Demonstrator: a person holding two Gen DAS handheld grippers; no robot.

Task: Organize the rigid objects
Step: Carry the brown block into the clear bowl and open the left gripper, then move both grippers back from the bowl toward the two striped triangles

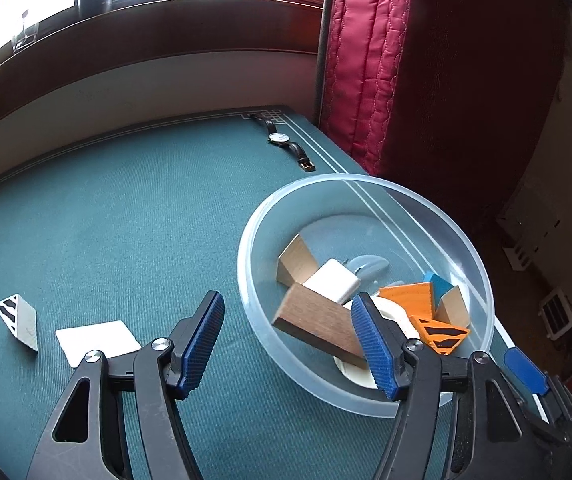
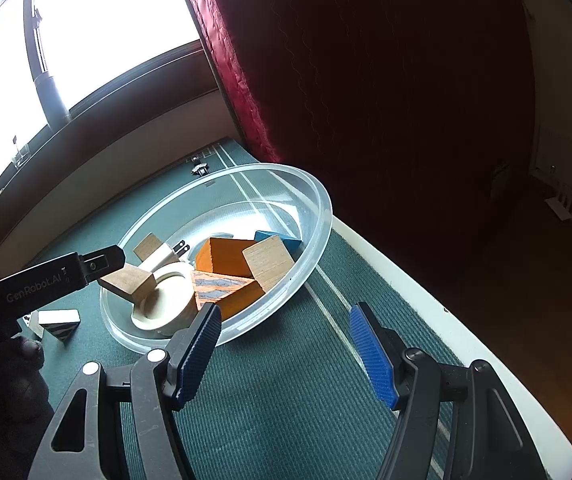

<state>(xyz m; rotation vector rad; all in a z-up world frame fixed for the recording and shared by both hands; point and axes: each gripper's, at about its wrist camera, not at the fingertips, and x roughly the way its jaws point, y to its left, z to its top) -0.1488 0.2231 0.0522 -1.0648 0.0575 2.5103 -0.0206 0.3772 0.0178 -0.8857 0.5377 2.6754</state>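
Green-felt counter under a window, red curtain at right edge; clear bowl of blocks near right edge, striped wedge and white card at left; both hand-held grippers, left and right, half-open, empty.

**Bright blocks on green felt**

The table cover is teal green with thin white border lines. In the clear bowl lie orange blocks, one black-striped, a blue block and plain brown wood. Outside sits a black-and-white striped wedge. The curtain is crimson.
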